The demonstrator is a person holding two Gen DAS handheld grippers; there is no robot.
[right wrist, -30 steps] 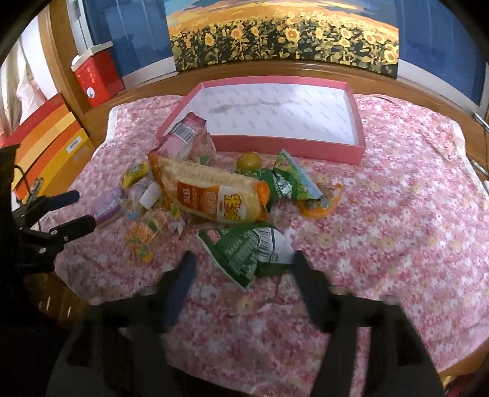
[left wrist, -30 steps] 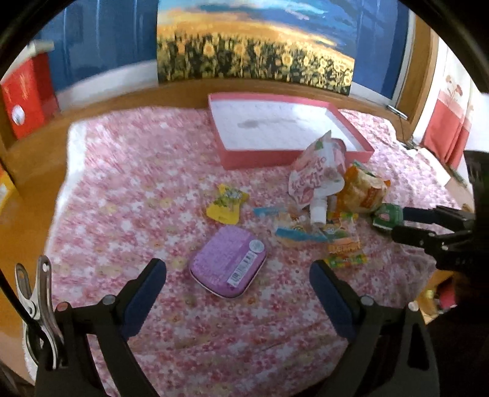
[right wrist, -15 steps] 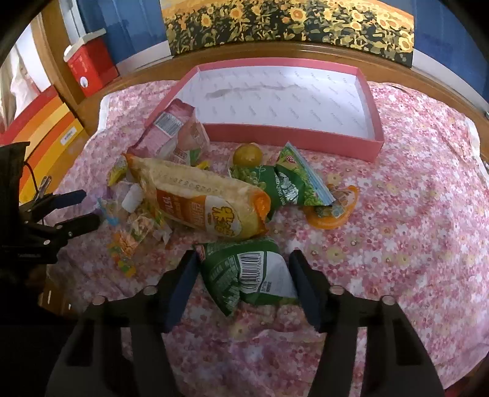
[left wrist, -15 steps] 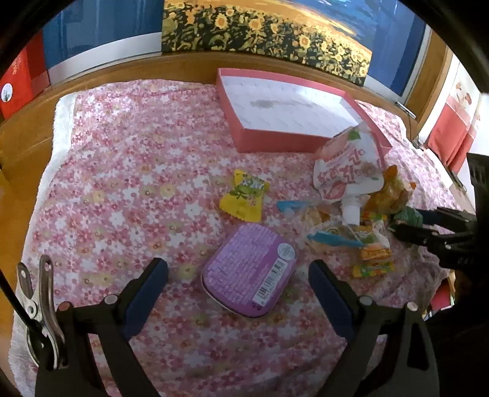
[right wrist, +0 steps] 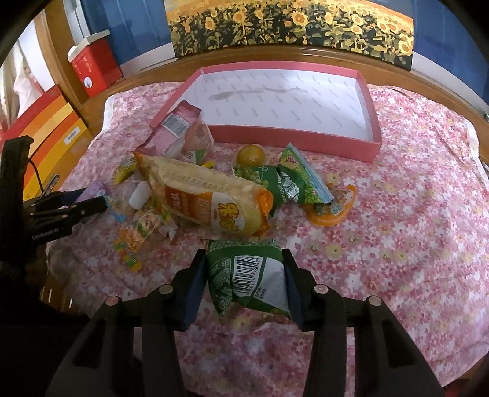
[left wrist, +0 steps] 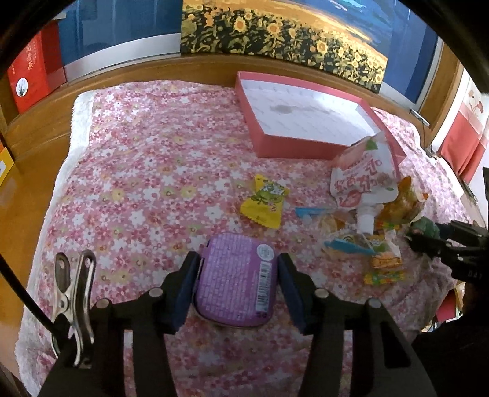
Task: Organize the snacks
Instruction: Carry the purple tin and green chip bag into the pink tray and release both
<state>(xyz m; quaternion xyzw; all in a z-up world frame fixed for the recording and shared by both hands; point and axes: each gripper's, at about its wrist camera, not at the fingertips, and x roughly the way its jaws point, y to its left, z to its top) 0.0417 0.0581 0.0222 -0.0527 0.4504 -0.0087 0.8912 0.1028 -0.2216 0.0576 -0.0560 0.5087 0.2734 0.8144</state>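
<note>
Far ahead of me a sunflower picture (right wrist: 290, 27) leans; red box (right wrist: 94, 65) far left; floral cloth (left wrist: 146, 171) underneath.

"15" on orange bag (right wrist: 204, 198)

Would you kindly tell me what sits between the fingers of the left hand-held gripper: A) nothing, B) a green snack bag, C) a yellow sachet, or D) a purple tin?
D: the left hand-held gripper, whose jaws have just been closing, has its pads against the purple tin on the floral cloth.
</note>
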